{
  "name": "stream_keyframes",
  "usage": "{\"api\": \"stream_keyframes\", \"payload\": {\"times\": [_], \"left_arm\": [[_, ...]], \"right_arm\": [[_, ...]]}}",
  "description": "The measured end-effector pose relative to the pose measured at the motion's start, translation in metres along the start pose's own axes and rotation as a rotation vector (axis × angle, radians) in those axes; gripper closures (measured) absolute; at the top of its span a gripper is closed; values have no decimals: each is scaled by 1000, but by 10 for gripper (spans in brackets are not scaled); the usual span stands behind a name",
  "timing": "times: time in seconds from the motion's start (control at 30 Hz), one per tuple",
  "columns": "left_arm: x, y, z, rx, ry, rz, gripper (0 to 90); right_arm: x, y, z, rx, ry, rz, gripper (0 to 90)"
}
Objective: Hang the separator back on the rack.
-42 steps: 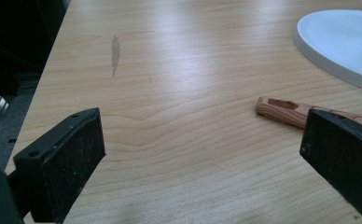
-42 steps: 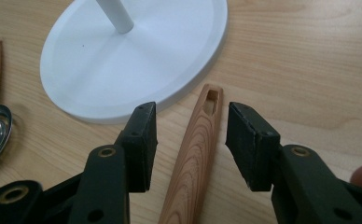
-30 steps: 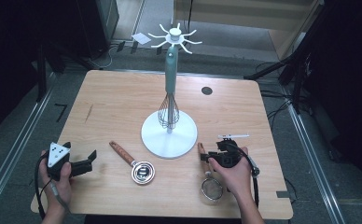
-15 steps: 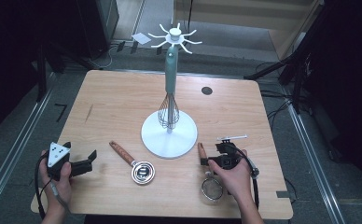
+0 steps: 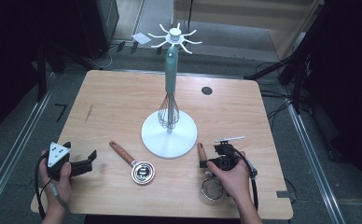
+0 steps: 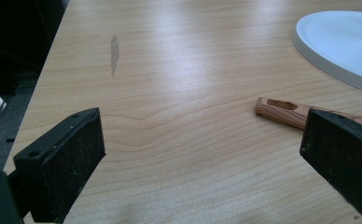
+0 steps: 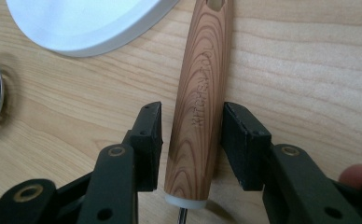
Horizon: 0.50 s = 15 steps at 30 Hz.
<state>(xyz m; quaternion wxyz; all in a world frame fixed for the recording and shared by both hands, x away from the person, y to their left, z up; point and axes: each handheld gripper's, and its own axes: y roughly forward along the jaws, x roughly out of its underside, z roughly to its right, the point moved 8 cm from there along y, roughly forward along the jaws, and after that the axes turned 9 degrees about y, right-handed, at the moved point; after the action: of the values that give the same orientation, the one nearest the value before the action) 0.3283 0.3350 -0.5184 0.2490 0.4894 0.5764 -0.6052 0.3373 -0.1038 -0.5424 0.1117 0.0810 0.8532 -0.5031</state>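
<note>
Right gripper: seen set low over the table, its jaws placed on either side of a wooden handle; a thin gap can be made out at each pad, so the handle is straddled but not yet pinched.
Right hand: wrapped around the gripper body near the table's front edge in the high view.
Wooden handle: laid flat on the wood, its hanging hole pointed toward the white base; it belongs to a small mesh strainer, whose bowl is partly covered by the hand.
Left gripper: held wide apart, nothing between the jaws; bare table is seen through the gap.
Left hand: kept at the front left corner, well apart from the stand.
Second utensil: a wood-handled metal cup, laid between the two grippers, its handle end glimpsed beside the left gripper's far jaw.
Stand: upright at the table's middle on a round white base, hooks spread at the top.
Whisk: hung against the pole, just above the base.
</note>
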Motion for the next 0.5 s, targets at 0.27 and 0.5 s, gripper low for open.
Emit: {"api": "stream_keyframes", "payload": {"times": [0.27, 0.5], "left_arm": [[0, 0, 0, 1, 0, 1, 0], [0, 0, 0, 1, 2, -1, 0]], "right_arm": [[3, -1, -1, 7, 21, -24, 614], [4, 0, -3, 45, 33, -23, 654]]}}
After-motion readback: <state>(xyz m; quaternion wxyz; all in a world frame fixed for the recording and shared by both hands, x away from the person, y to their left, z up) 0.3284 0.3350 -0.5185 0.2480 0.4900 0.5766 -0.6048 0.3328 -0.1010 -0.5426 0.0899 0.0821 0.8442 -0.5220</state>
